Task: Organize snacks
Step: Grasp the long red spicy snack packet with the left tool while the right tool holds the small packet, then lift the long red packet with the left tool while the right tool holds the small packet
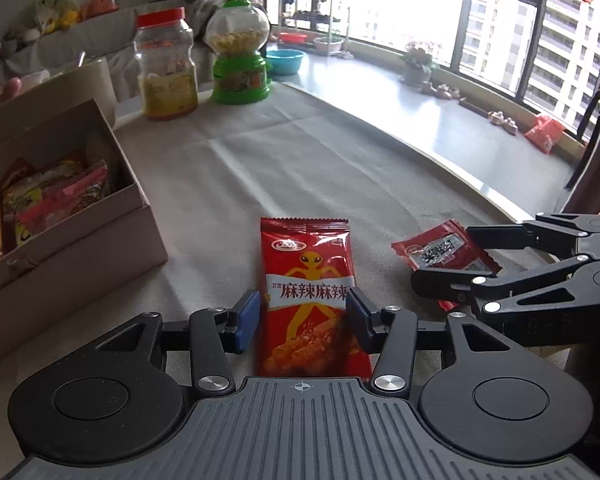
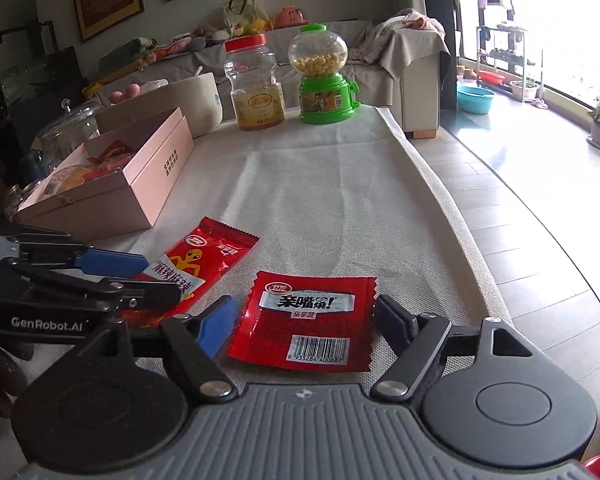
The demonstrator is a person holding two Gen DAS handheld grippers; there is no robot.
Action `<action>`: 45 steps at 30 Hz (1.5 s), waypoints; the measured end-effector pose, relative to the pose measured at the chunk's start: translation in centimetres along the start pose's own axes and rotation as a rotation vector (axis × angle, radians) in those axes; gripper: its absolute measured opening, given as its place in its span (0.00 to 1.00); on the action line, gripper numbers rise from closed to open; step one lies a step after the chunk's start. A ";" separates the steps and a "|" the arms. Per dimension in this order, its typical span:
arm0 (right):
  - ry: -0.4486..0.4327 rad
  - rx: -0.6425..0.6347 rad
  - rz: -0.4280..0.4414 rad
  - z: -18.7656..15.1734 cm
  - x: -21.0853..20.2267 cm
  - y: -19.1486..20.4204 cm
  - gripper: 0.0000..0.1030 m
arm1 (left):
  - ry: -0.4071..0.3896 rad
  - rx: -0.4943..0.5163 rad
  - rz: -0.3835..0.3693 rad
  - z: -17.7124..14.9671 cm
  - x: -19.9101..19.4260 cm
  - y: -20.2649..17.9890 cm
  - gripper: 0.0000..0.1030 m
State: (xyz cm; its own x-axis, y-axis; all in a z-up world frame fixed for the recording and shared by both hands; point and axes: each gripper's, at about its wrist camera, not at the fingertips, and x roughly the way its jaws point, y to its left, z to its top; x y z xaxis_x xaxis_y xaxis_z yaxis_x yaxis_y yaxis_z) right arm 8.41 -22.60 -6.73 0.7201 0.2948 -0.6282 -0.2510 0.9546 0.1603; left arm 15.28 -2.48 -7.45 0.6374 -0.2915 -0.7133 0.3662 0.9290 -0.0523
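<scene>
Alien-print snack packet (image 1: 308, 300) lies between the parted left gripper (image 1: 302, 316) (untouched).

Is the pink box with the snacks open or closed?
Open. The pink box has its lid up, and colourful snack packets show inside it from above.

windows (image 1: 500, 20): bright daylight | sofa (image 2: 400, 68): beige | wall (image 2: 152, 20): framed pictures | floor (image 2: 540, 240): wood
</scene>
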 end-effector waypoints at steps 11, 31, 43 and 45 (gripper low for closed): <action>0.002 0.000 0.009 0.0 0.1 0.1 0.78 | -0.005 -0.025 -0.065 -0.1 0.9 -0.1 0.56; 0.069 -0.125 0.066 -0.4 0.4 1.1 1.00 | 0.014 0.088 -0.023 -0.9 0.3 1.2 0.64; 0.054 -0.016 -0.008 -0.7 -0.4 0.9 1.00 | -0.043 -0.079 0.023 -3.6 -2.4 2.3 0.51; 0.052 0.024 -0.044 -0.5 -0.1 1.2 1.00 | -0.059 -0.112 0.048 -4.7 -3.5 2.6 0.51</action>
State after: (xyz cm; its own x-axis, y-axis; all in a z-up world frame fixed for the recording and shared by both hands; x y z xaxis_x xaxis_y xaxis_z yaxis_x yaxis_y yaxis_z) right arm 7.70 -21.50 -6.82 0.6950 0.2510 -0.6738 -0.2042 0.9674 0.1497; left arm 10.81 2.01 -8.41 0.6921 -0.2557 -0.6750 0.2585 0.9609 -0.0990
